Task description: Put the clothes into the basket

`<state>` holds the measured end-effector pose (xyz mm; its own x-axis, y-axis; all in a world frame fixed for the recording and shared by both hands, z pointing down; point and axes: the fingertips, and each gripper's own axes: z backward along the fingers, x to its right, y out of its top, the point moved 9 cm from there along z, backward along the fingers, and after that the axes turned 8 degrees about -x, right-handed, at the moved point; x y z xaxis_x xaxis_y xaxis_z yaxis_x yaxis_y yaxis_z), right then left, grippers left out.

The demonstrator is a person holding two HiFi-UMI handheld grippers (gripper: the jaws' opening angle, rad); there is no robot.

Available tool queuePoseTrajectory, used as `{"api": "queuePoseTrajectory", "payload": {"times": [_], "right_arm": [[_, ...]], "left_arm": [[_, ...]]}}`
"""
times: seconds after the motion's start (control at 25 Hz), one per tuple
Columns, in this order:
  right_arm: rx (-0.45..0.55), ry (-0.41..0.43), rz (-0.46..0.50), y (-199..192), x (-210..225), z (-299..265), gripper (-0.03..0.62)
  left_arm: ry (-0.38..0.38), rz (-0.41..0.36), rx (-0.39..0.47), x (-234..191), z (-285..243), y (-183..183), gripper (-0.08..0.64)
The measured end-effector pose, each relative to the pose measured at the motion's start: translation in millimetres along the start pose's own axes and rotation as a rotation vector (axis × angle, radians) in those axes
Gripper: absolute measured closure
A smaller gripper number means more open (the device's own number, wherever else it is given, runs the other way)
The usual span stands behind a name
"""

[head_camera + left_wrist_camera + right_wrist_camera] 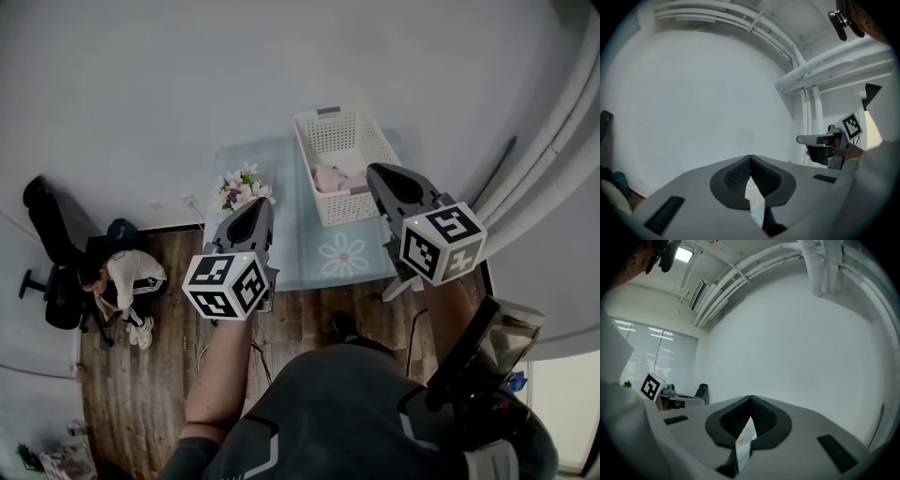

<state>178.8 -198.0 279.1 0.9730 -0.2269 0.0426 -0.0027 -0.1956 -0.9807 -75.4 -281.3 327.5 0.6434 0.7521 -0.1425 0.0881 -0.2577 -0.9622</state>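
Observation:
A white slatted basket (342, 141) stands at the far end of a pale blue table (281, 258), with pink clothes (333, 178) lying inside it. My left gripper (259, 204) is held up over the table's left part, jaws shut and nothing between them. My right gripper (377, 174) hovers by the basket's near right corner, also shut and empty. The left gripper view has its jaws (750, 157) meeting at the tips against a bare white wall, with the right gripper (825, 140) off to the side. In the right gripper view the jaws (750, 398) are shut too, and the left gripper (670, 397) is low at the left.
A vase of pink and white flowers (242, 187) stands at the table's left edge. A person (117, 277) crouches on the wooden floor at the left, near a black chair (52, 253). White pipes (553, 141) run along the wall at the right.

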Motion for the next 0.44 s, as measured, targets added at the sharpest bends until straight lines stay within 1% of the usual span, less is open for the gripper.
{"api": "queuePoseTrajectory", "payload": {"times": [0.44], "right_arm": [[0.002, -0.016, 0.018, 0.2, -3.2, -4.0, 0.578]], "left_arm": [[-0.018, 0.008, -0.009, -3.5, -3.7, -1.4, 0.551]]}}
